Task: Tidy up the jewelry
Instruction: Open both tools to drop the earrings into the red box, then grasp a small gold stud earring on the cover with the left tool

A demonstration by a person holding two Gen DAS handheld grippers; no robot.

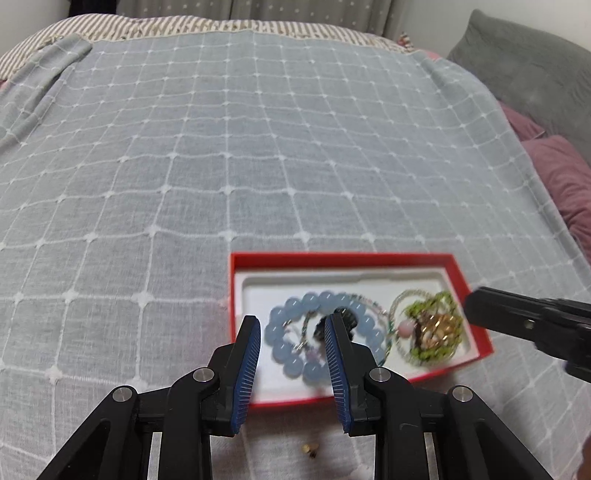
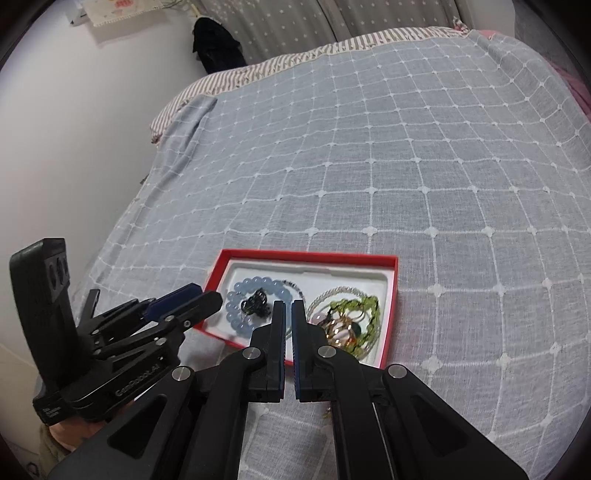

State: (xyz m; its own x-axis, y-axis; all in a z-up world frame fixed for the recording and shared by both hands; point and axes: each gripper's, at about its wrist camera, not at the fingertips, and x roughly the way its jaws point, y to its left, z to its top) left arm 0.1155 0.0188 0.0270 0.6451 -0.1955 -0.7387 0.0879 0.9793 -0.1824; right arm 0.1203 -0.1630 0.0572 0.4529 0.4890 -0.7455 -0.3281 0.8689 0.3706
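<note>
Right wrist view: a bed [image 2: 406, 166] under a grey checked blanket holds a red box [image 2: 392, 291]; right gripper [image 2: 287, 308] pressed together, left gripper [image 1: 291, 325] spread, both empty.

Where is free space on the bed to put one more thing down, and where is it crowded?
The checked bedspread lies bare beyond the red box up to the striped sheet, and on the box's left. Inside the box it is crowded: blue bead bracelet, green bead tangle. Both claws hang at its near edge.

Two black handheld grippers with blue pads

Left gripper [image 1: 291, 325] and right gripper [image 2: 287, 306] share black linkage arms, silver pivot screws and ribbed blue pads [image 1: 245, 373]; one body bears white lettering.
</note>
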